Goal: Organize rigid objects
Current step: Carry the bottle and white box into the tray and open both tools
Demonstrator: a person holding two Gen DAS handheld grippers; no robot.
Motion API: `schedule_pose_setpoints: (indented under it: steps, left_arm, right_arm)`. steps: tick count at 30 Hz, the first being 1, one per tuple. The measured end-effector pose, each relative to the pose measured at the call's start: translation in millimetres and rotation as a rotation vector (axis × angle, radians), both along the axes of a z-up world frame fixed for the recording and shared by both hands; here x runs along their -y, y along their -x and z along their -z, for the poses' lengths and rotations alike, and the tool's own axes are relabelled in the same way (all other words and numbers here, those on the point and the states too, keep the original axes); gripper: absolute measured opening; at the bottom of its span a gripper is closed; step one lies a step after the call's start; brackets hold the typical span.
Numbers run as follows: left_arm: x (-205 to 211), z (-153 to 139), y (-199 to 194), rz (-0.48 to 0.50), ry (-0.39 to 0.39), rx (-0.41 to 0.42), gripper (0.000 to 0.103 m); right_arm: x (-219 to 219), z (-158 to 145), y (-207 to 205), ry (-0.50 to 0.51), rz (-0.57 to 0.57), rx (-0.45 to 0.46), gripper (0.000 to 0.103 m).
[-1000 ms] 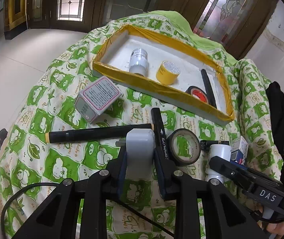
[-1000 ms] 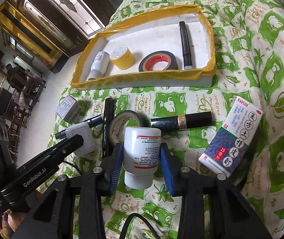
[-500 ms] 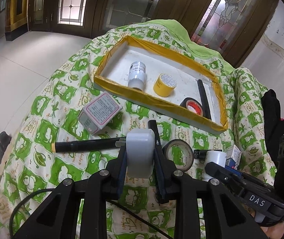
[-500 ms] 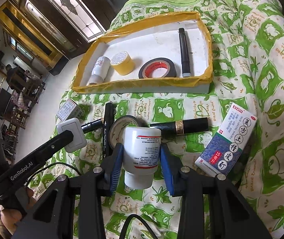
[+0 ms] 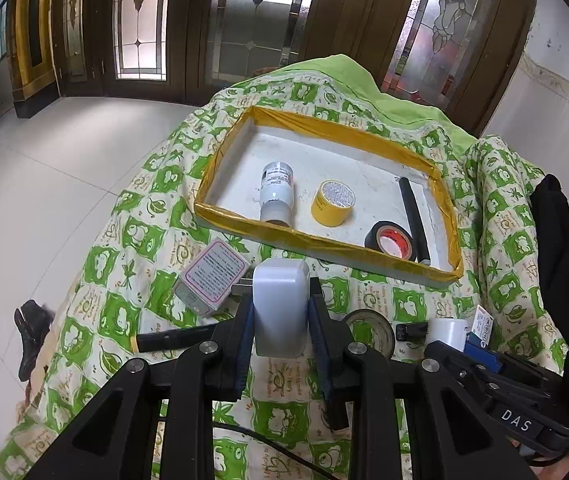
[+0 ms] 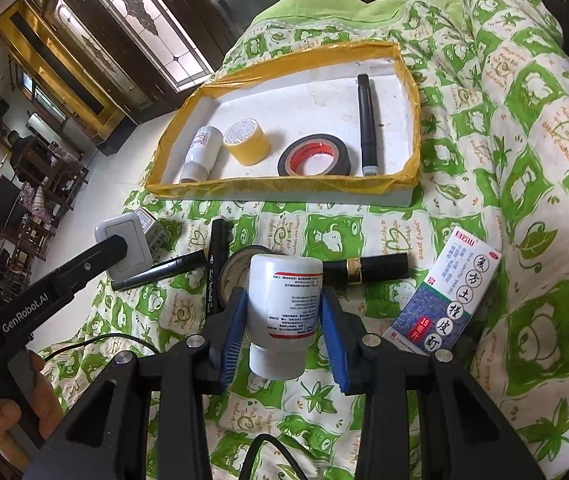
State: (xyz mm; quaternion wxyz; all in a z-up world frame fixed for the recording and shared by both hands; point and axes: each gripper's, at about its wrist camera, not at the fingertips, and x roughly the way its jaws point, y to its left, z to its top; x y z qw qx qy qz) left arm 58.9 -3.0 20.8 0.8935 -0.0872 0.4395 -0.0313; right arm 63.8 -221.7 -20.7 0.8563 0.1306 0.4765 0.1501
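Four items already lie in the yellow-rimmed tray [image 6: 412, 92] (bottle, two tapes, marker), the left gripper [image 5: 280, 312] clamps a white plug [image 5: 280, 300], the right gripper [image 6: 284, 320] clamps a white bottle [image 6: 284, 304], and several things wait on the quilt [image 6: 524, 160].

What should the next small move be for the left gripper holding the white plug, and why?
Probably carry it forward over the yellow-edged tray and set it down. The left gripper is shut on the white plug, clear of the cloth, and bare tray floor shows behind the yellow tape roll.

A white rectangular plastic plug adapter [image 5: 280, 308] is held off the bed, clamped between fingers. A white cylindrical plastic medicine bottle [image 6: 284, 304] with a red-edged label is clamped likewise, cap nearest the camera.
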Motion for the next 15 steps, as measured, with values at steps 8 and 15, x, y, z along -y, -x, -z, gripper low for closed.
schedule_pose_setpoints:
  steps: [8, 15]
  left_arm:
    - [-4.8, 4.3, -7.6, -0.002, 0.003, -0.014, 0.027]
    - [-6.0, 3.5, -18.4, 0.001, -0.005, -0.014, 0.027]
  right_arm:
    - [3.5, -7.8, -8.9, 0.006, 0.01, 0.006, 0.036]
    - [4.6, -13.3, -19.1, 0.015, 0.008, 0.013, 0.036]
